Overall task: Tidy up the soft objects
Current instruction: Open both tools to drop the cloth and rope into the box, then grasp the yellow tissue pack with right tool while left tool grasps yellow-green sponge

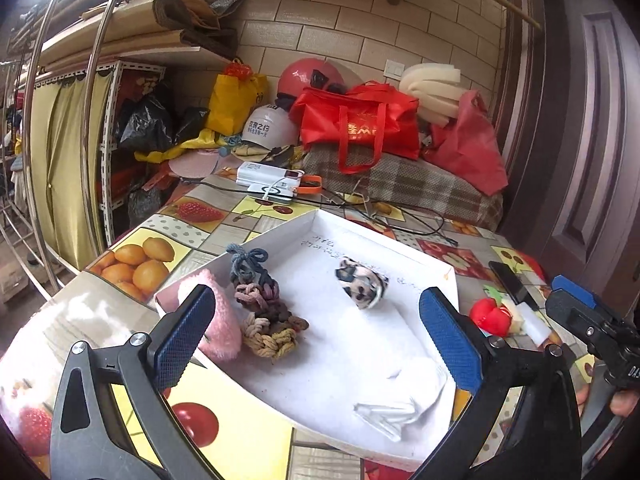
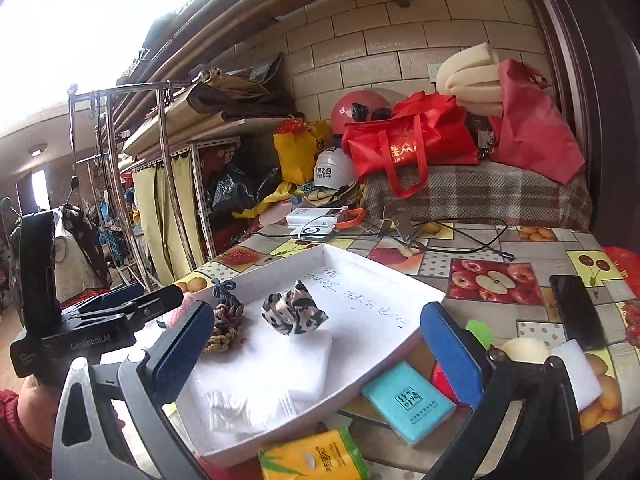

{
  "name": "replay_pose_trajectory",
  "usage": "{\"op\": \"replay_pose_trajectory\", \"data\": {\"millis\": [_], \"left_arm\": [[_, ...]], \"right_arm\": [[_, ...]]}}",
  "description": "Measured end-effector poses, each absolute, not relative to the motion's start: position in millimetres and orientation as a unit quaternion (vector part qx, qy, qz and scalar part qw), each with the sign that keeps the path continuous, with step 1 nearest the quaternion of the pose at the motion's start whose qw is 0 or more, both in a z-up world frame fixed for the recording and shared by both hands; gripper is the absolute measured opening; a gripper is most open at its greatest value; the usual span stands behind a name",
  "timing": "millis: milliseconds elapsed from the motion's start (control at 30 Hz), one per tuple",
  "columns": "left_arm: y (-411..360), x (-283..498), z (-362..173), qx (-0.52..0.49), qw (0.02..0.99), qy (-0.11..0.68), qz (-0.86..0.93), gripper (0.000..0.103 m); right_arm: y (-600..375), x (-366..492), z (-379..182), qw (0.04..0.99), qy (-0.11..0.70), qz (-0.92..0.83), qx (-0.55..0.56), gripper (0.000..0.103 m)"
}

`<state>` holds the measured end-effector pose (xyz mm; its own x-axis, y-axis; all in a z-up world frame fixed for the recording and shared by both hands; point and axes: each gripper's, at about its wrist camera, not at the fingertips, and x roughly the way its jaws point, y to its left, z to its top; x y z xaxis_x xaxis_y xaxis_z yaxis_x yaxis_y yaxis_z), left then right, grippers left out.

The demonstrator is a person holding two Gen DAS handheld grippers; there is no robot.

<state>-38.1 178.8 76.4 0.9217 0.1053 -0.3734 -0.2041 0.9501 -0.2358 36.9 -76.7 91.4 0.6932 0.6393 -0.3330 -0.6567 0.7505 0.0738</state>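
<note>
A white shallow box (image 1: 448, 280) (image 2: 380, 268) sits on the fruit-pattern table. In it lie a braided rope toy (image 1: 264, 304) (image 2: 224, 320), a leopard-print bow (image 1: 362, 282) (image 2: 292, 308) that looks blurred in the left wrist view, a white folded cloth (image 1: 392, 384) (image 2: 280, 376) and a pink fuzzy item (image 1: 212, 312) at the left wall. My left gripper (image 1: 320, 340) is open and empty above the box. My right gripper (image 2: 316, 348) is open and empty over the box's near right corner. A red plush (image 1: 490, 316) lies right of the box.
Outside the box lie a teal packet (image 2: 408, 400), a yellow tissue pack (image 2: 312, 458), white sponge pieces (image 2: 576, 372), a black phone (image 2: 576, 312) (image 1: 512, 280) and cables with power banks (image 1: 272, 184). Red bags (image 1: 360, 120) and helmets are piled at the back.
</note>
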Motion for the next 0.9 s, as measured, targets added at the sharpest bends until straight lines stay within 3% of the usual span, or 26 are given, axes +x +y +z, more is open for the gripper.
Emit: {"op": "replay_pose_trajectory", "data": {"millis": [233, 467, 567, 900], "left_arm": [[159.2, -45.3, 58.8, -0.129, 0.975, 0.176, 0.053, 0.103], [158.3, -46.1, 56.0, -0.133, 0.974, 0.178, 0.046, 0.103], [152.8, -46.2, 58.1, -0.128, 0.975, 0.18, 0.034, 0.103], [69.0, -20.8, 72.8, -0.062, 0.96, 0.237, -0.136, 0.103]], "right_arm": [[-69.5, 24.8, 43.6, 0.855, 0.274, 0.416, -0.143, 0.103], [-22.3, 34.9, 4.5, 0.826, 0.324, 0.403, -0.227, 0.102], [-23.2, 38.8, -3.2, 0.812, 0.348, 0.408, -0.231, 0.072], [-189.3, 3.1, 12.9, 0.871, 0.352, 0.307, -0.153, 0.072]]}}
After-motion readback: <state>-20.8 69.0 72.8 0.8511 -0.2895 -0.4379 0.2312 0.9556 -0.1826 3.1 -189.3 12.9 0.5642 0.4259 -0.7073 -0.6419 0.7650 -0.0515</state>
